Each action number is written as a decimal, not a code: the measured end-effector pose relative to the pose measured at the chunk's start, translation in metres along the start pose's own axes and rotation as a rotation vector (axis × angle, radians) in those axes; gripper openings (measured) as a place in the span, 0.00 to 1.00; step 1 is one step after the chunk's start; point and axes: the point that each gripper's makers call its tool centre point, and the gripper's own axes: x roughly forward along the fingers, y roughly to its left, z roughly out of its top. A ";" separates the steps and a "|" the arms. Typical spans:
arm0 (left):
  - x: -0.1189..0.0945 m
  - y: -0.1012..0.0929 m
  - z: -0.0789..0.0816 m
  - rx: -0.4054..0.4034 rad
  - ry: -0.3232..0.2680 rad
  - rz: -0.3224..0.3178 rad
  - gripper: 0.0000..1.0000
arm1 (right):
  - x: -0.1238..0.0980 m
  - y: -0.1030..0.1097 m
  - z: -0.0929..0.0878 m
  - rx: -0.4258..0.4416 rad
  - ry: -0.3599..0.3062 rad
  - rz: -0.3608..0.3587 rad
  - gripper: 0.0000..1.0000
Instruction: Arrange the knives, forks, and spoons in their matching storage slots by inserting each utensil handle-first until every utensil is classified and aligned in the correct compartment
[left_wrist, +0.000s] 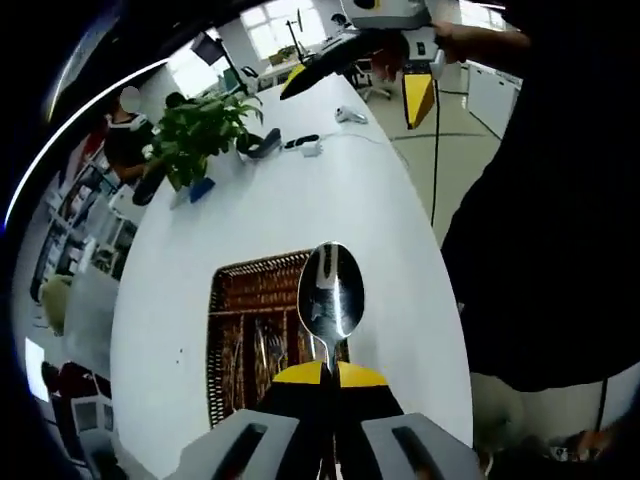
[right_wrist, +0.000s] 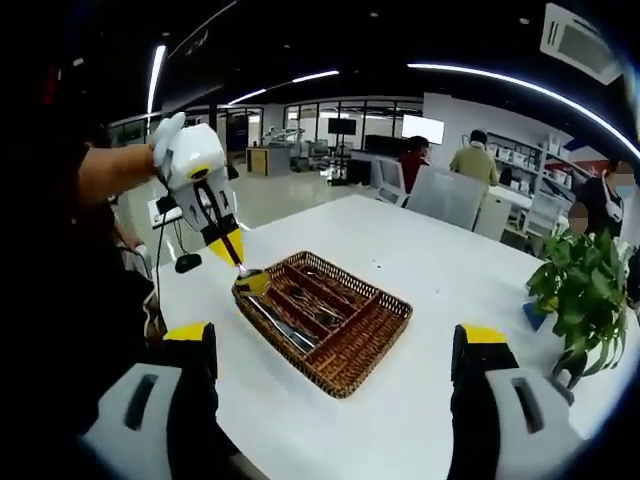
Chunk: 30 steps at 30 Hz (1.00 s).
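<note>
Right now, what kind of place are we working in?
Most likely an open-plan office or lab: a long white table holding a wicker cutlery tray and a potted plant, with desks, monitors and strip ceiling lights behind.

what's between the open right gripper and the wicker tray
In the right gripper view, only bare white table lies between the right gripper and the wicker tray.

Two tool cams, facing opp. ways over the table (right_wrist: 430, 260)
Left view: close above wicker tray (left_wrist: 245, 330), looking down. Right view: farther back, level; both share tray (right_wrist: 325, 320), plant (left_wrist: 200, 135).
</note>
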 end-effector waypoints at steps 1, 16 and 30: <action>-0.001 0.001 0.000 -0.004 0.000 0.001 0.00 | 0.000 0.000 0.000 -0.003 0.003 0.001 0.99; 0.004 0.014 -0.015 -0.002 0.017 0.021 0.00 | 0.007 0.002 0.003 -0.008 0.002 0.009 0.99; 0.015 0.035 -0.023 0.014 0.017 0.031 0.00 | 0.011 0.005 0.002 0.010 0.010 -0.008 0.99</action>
